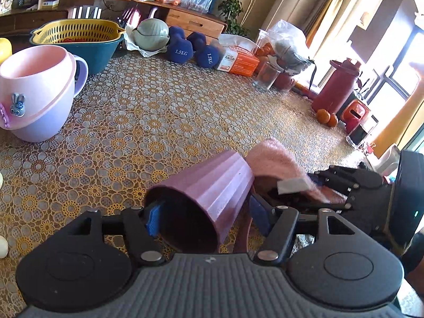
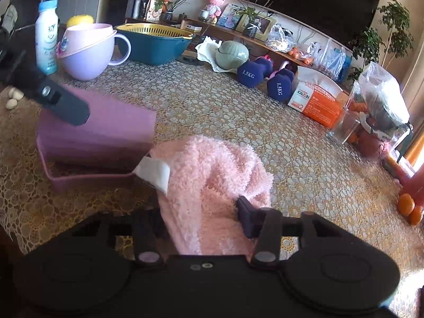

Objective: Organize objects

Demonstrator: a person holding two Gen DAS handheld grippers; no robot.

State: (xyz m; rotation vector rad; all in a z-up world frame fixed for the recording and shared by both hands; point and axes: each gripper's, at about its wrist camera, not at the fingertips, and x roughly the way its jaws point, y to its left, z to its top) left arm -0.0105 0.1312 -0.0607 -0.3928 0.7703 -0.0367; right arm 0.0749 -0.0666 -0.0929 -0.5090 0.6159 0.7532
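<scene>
A purple ribbed cup (image 1: 209,185) lies tilted on its side, mouth toward the camera, on a shallow pink tray (image 2: 79,180). My left gripper (image 1: 205,217) is open around it: the left blue pad sits at the cup's mouth and the right pad stands just off its wall. One of its fingers (image 2: 63,106) shows over the cup (image 2: 100,127) in the right wrist view. A pink fluffy cloth (image 2: 212,169) with a white label is bunched between the fingers of my right gripper (image 2: 201,212), which is shut on it. The left finger is hidden under the cloth (image 1: 273,159).
A lilac and pink mug-shaped bowl (image 1: 34,92) and a teal basin with a yellow strainer (image 1: 79,39) stand at the left. Blue dumbbells (image 1: 190,47), an orange box (image 1: 238,61), a glass (image 1: 266,76), a red flask (image 1: 336,87) and oranges (image 1: 327,116) line the far side.
</scene>
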